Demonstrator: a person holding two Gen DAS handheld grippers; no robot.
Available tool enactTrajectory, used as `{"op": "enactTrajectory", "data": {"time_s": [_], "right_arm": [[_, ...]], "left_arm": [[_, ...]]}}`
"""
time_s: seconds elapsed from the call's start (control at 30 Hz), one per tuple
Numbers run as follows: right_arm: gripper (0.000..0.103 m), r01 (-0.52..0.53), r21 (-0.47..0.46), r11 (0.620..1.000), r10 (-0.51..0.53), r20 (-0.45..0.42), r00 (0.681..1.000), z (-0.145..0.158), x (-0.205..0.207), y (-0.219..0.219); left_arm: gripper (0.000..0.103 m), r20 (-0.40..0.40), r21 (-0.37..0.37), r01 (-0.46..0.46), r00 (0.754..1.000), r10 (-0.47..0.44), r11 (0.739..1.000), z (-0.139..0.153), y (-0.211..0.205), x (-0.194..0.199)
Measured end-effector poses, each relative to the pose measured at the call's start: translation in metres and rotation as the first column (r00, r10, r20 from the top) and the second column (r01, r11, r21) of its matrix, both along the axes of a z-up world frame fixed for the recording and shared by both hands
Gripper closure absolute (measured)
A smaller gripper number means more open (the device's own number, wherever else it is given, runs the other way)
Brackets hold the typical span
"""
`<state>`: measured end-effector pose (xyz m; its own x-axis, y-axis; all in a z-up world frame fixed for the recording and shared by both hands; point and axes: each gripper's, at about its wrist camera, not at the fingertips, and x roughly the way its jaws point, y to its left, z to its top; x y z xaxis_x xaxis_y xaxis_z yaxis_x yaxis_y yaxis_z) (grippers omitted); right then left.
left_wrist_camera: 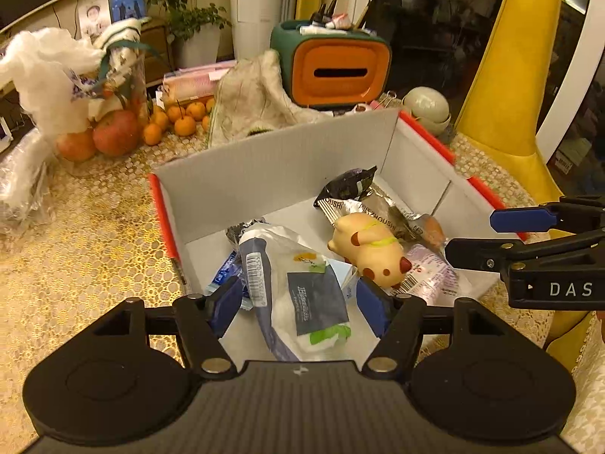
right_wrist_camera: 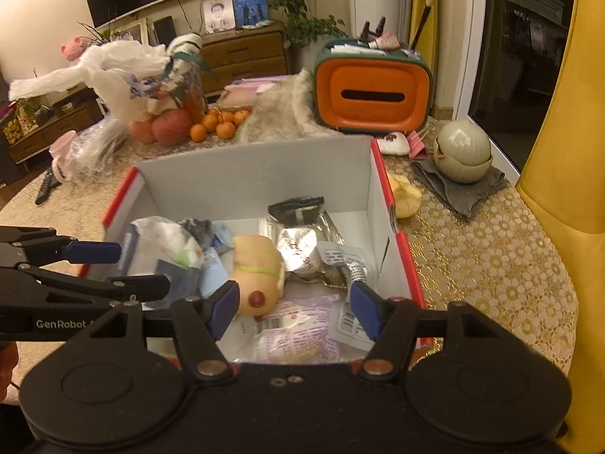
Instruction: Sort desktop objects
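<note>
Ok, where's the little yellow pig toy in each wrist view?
Left wrist view: the pig toy lies in the cardboard box, right of centre, just beyond the left tool's right finger.
Right wrist view: the pig toy lies mid-box, just beyond the right tool's left finger.
Shared landmark: the orange tissue holder behind the box.

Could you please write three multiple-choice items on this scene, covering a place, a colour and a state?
1. Where does the pig toy lie?
A. in the box
B. on the tablecloth
C. in the left gripper

2. What colour is the tissue holder's front?
A. blue
B. orange
C. white

3. How does the right gripper stand?
A. shut on the pig toy
B. shut on a wrapper
C. open

Key: 1 A, it lies among wrappers inside the walls; 2 B, orange surrounds the slot; 3 C, its pads stand apart, gripping nothing.
</note>
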<state>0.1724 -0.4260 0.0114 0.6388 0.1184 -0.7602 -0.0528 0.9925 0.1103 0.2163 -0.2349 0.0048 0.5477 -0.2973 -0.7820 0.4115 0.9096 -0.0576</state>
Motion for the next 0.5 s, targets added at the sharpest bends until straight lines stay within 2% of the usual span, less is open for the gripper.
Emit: {"op": "enactTrajectory", "data": {"time_s": [0.17,0.5], "right_arm": [[0.038,-0.020,-0.003,1.000,0.020,0.027,0.999,0.015,-0.016,0.009],[0.038,-0.051,-0.005,0.999,0.052,0.069,0.996,0.035,-0.049,0.026]], "left_arm": [[0.036,0.032,-0.029,-0.012,0.999,0.013,0.999,0.017,0.009,-0.018],[0.036,0.089,-0.042,-0.016,0.996,0.020,0.999,0.035,0.025,-0.054]]}}
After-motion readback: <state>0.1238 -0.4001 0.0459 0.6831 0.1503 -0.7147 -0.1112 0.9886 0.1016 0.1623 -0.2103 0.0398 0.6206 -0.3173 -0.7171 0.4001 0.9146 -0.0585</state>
